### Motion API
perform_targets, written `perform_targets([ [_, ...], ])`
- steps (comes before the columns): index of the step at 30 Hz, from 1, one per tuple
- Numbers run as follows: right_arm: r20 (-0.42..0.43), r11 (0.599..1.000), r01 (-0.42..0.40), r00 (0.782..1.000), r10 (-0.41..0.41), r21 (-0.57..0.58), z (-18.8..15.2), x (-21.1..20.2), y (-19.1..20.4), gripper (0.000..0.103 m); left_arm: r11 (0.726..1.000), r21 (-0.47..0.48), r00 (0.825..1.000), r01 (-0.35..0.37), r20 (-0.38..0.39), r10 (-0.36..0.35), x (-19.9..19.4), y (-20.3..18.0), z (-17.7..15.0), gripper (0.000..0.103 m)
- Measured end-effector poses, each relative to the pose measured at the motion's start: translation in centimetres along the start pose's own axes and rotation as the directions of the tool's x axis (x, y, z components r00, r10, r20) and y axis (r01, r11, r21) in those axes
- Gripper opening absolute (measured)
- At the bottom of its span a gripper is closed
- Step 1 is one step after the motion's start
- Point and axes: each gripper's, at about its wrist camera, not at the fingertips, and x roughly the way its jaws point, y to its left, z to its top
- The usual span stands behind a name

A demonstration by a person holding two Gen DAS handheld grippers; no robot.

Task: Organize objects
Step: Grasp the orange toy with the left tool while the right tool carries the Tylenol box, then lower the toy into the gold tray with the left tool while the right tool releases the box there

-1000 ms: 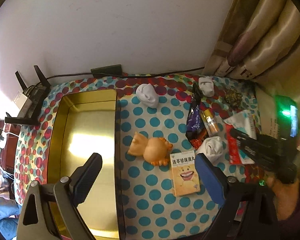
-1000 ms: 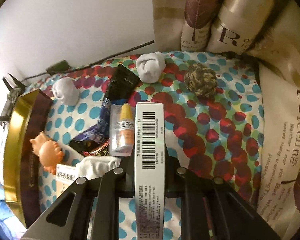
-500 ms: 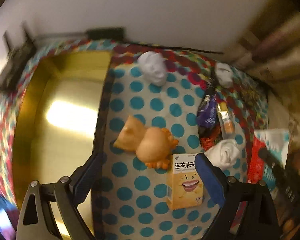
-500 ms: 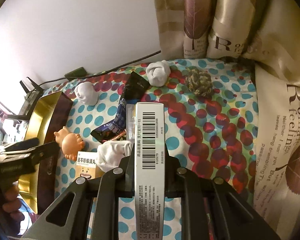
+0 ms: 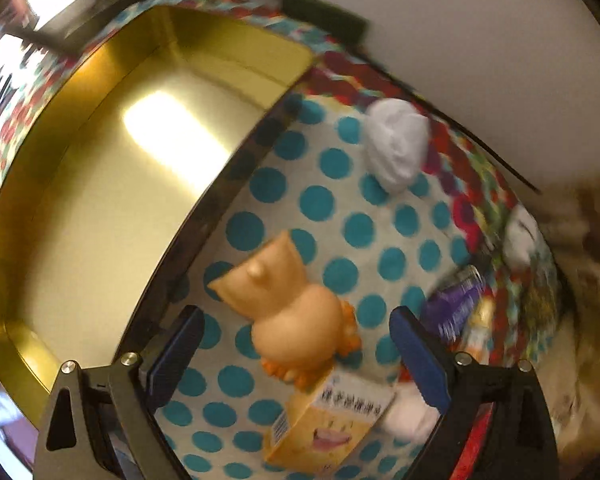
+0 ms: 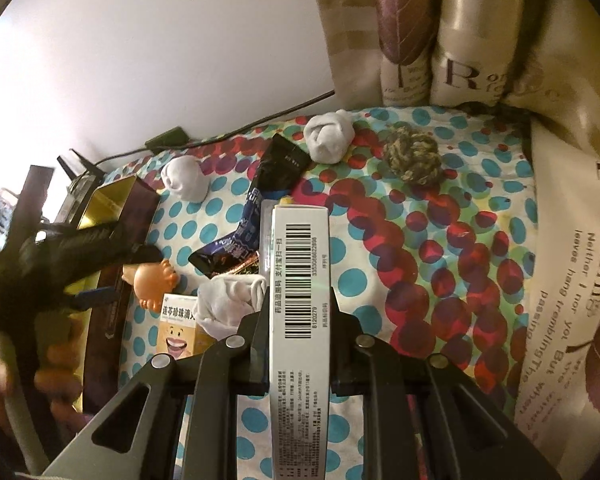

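Observation:
My left gripper [image 5: 296,314] is open and points steeply down, with its blue pads [image 5: 176,356] on either side of an orange toy figure [image 5: 292,312] without touching it. The toy lies on the dotted cloth beside the gold tray [image 5: 72,208], touching a yellow medicine box [image 5: 328,428]. My right gripper [image 6: 300,312] is shut on a long white box with a barcode [image 6: 300,264], held above the cloth. In the right wrist view the left gripper [image 6: 130,274], held by a hand, hovers over the same toy [image 6: 152,280].
White sock balls [image 6: 186,180] [image 6: 328,140] and a loose white sock [image 6: 232,304] lie on the cloth. A dark snack packet [image 6: 260,208] and a rope ball [image 6: 412,156] lie there too. A printed curtain [image 6: 572,280] bounds the right side, a wall and cable the far edge.
My left gripper has sunk and rolled, closing in until the orange toy sits between its open fingers. The right gripper has stayed about where it was, with the white box in it.

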Motion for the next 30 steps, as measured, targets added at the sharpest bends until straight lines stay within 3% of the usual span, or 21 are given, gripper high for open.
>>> perform_targets([
  [5,-0.015,1.0,-0.023,1.0,0.023,-0.006,0.1,0.2,-0.7,0.02,0.994,-0.11,0.998,-0.021,-0.06,0.014,1.7,0.5,0.6,0.092],
  [6,-0.019,1.0,-0.031,0.999,0.031,-0.005,0.2,0.2,-0.8,0.02,0.993,-0.117,0.998,-0.036,-0.059,0.029,1.8,0.6,0.6,0.087],
  [7,-0.02,0.999,-0.035,0.999,0.035,-0.003,0.2,0.2,-1.0,0.02,0.992,-0.115,0.997,-0.045,-0.065,0.038,1.9,0.6,0.6,0.066],
  [8,-0.021,0.999,-0.038,0.999,0.038,0.002,0.2,0.3,-1.2,0.02,0.994,-0.109,0.997,-0.02,-0.081,0.011,2.2,0.5,0.6,0.058],
  [12,-0.025,0.999,-0.05,0.998,0.05,0.018,0.6,0.5,-1.8,0.021,0.995,-0.08,0.995,-0.064,-0.082,0.057,2.0,0.0,0.5,0.056],
  [16,-0.025,0.998,-0.057,0.998,0.058,0.022,0.8,0.6,-1.9,0.021,0.999,-0.032,0.997,-0.027,-0.075,0.025,1.4,-0.1,0.1,0.055],
  [19,-0.021,0.998,-0.06,0.998,0.061,0.023,0.9,0.6,-1.8,0.021,0.998,0.056,0.999,-0.033,-0.009,0.033,-0.3,-0.8,-0.4,0.055],
  [23,-0.016,0.998,-0.06,0.998,0.06,0.025,0.9,0.7,-1.5,0.02,0.988,0.154,0.998,0.004,0.067,-0.015,-3.2,-1.0,-0.8,0.054],
  [30,-0.043,0.996,-0.076,0.996,0.078,0.044,0.6,0.9,-1.1,0.019,0.969,0.244,0.979,0.034,0.185,-0.081,-8.7,1.4,-0.3,0.054],
])
